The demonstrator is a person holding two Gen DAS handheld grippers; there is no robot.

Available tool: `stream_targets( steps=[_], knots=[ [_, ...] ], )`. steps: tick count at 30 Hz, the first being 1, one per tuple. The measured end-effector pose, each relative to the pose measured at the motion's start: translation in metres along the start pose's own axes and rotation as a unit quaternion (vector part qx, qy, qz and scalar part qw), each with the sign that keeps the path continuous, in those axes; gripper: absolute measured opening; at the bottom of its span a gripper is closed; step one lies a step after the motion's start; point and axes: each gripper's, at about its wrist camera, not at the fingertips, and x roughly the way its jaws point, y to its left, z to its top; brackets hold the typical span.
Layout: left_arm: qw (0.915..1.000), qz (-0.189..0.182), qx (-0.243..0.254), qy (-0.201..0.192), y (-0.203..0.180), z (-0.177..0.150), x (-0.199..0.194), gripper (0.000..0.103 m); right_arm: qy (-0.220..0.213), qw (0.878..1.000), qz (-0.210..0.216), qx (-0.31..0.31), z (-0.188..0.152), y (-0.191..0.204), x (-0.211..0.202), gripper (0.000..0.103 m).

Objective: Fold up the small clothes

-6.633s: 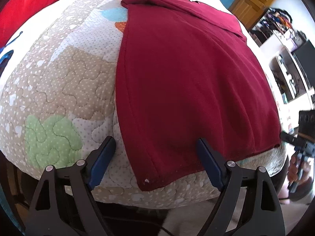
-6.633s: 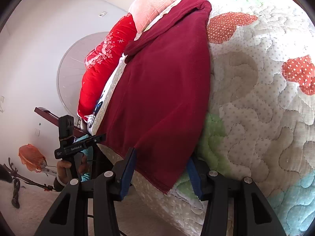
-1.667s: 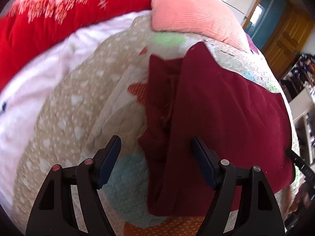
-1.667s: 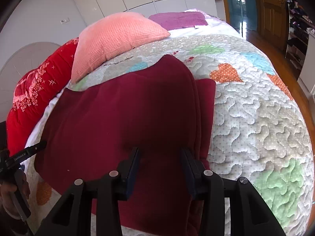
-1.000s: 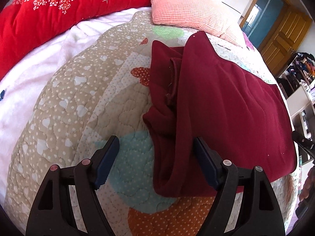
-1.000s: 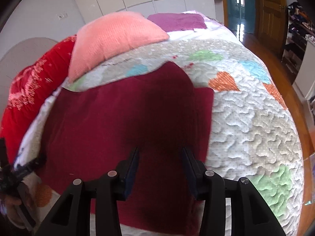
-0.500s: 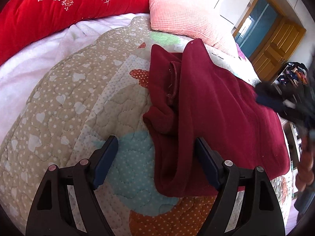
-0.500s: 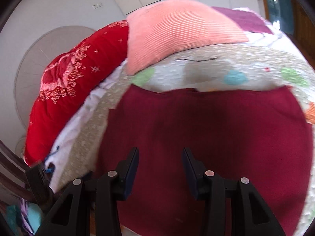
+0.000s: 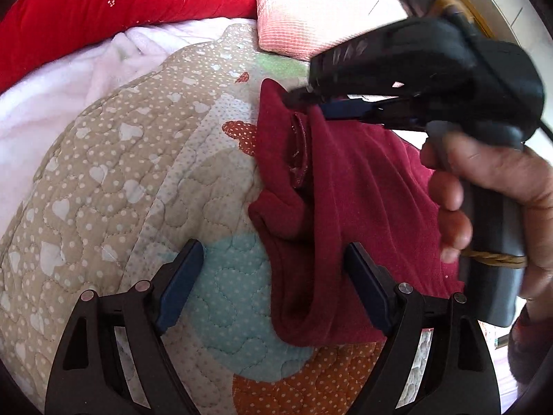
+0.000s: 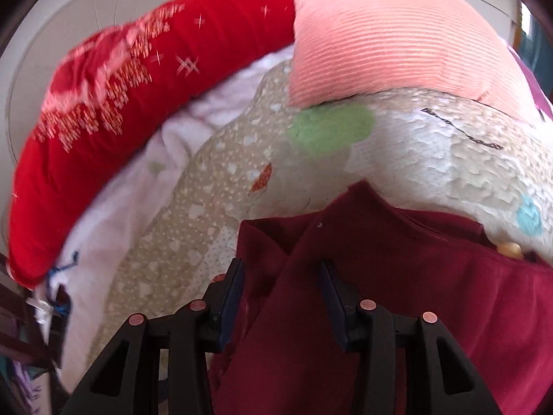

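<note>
One dark red garment [image 9: 349,190], folded over, bunched edge, lying on quilt [image 9: 121,173]

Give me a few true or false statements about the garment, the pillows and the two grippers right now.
1. The maroon garment lies on a patchwork quilt. True.
2. The left gripper has its jaws shut tight. False: they stand wide open, straddling the garment's edge.
3. The right gripper is over the garment's far corner. True.
4. The pink pillow lies on top of the garment. False: it rests beyond it, beside the red pillow.
</note>
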Motion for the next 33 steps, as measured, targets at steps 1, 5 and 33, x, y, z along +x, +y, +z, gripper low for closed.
stream_targets(
  steps=[1, 5, 33],
  knots=[
    [1.0, 0.0, 0.0, 0.0, 0.0, 0.0, 0.0, 0.084, 0.0, 1.0, -0.013, -0.007, 0.0, 0.001, 0.003, 0.02],
    [1.0, -0.003, -0.003, 0.001, 0.001, -0.001, -0.002, 0.084, -0.028, 1.0, -0.003, 0.003, -0.003, -0.005, -0.007, 0.007],
    [0.9994, -0.026, -0.022, -0.001, 0.015, 0.003, 0.001, 0.084, 0.058, 0.996, -0.045, -0.045, -0.01, 0.037, 0.015, 0.059]
  ],
)
